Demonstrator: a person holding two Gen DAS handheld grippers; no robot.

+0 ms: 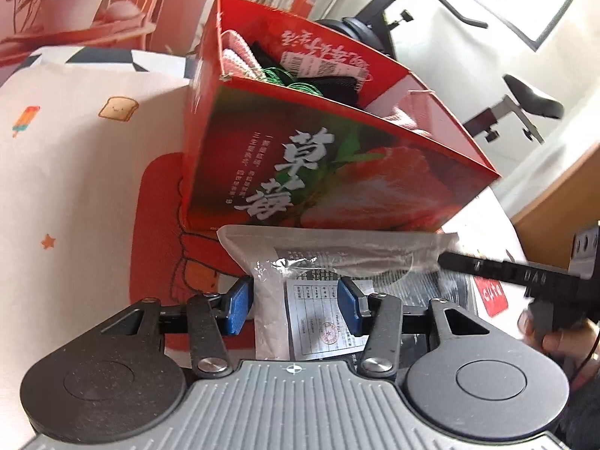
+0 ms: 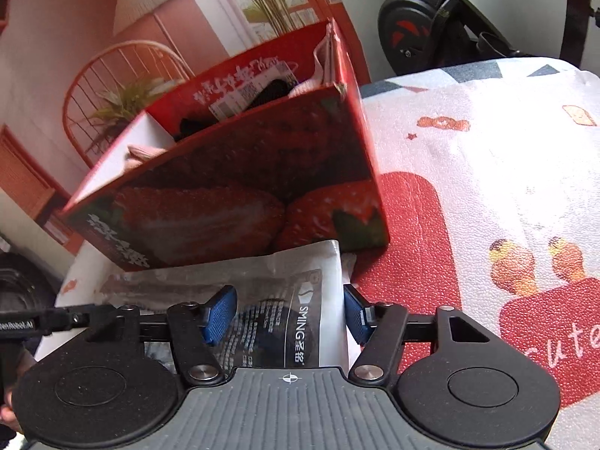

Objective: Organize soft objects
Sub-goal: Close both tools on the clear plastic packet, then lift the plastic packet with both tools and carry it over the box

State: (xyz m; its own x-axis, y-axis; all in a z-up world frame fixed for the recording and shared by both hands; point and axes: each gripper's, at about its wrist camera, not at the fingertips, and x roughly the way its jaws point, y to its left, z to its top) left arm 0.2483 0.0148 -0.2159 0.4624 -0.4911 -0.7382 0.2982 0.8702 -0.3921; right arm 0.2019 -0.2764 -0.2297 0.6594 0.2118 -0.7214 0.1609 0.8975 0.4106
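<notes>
A flat clear plastic packet with printed labels (image 1: pixel 330 258) lies on the cloth-covered surface just in front of a red strawberry box (image 1: pixel 300 172). My left gripper (image 1: pixel 296 305) is open, its blue pads either side of the packet's near end. My right gripper (image 2: pixel 288 313) is also open, straddling the packet (image 2: pixel 285 300) from its other end, where it reads "SMING". The box (image 2: pixel 232 187) holds pink cloth (image 1: pixel 236 56), black fabric and green cord. The right gripper's body shows at the right edge of the left wrist view (image 1: pixel 525 277).
A white cloth with cartoon prints and red patches (image 2: pixel 487 172) covers the surface. Behind the box are a potted plant (image 1: pixel 71 3), a wire chair (image 2: pixel 123 78) and black exercise equipment (image 2: pixel 423 26). A wooden edge (image 1: pixel 555 202) lies to the right.
</notes>
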